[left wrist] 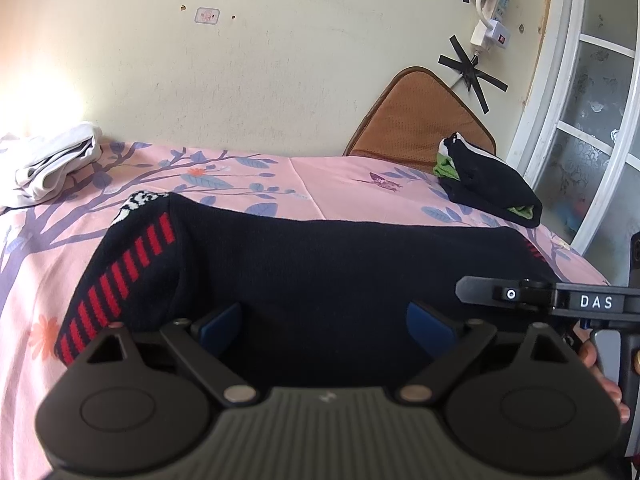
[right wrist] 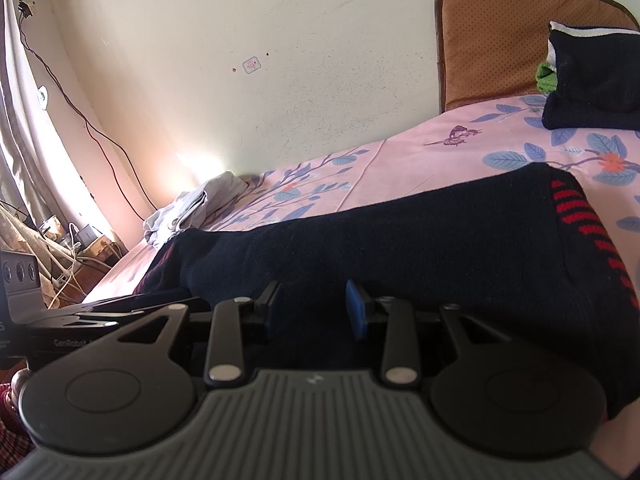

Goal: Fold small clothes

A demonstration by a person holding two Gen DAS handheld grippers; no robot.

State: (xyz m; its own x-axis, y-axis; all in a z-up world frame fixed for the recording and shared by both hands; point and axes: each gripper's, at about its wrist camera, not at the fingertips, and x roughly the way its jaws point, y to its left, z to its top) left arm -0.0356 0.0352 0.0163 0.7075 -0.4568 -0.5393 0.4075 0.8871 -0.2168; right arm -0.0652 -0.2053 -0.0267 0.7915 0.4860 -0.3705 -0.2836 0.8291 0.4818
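Note:
A black knitted garment (left wrist: 320, 260) with red stripes along its sides lies flat across the pink floral bed sheet (left wrist: 340, 184). My left gripper (left wrist: 326, 326) hangs over its near edge with the blue pads wide apart, open, and only cloth lying below them. In the right wrist view the same garment (right wrist: 400, 240) fills the foreground. My right gripper (right wrist: 312, 314) is over its near edge with the jaws about half apart; the pads do not visibly press on the cloth. The right gripper's finger (left wrist: 480, 292) also shows at the right of the left wrist view.
A folded black and green stack (left wrist: 488, 184) sits at the far right by a brown cushion (left wrist: 416, 120). Folded white cloth (left wrist: 56, 164) lies far left. A wall backs the bed, a glazed door (left wrist: 592, 120) stands on the right, and cables (right wrist: 72, 240) lie beyond the left edge.

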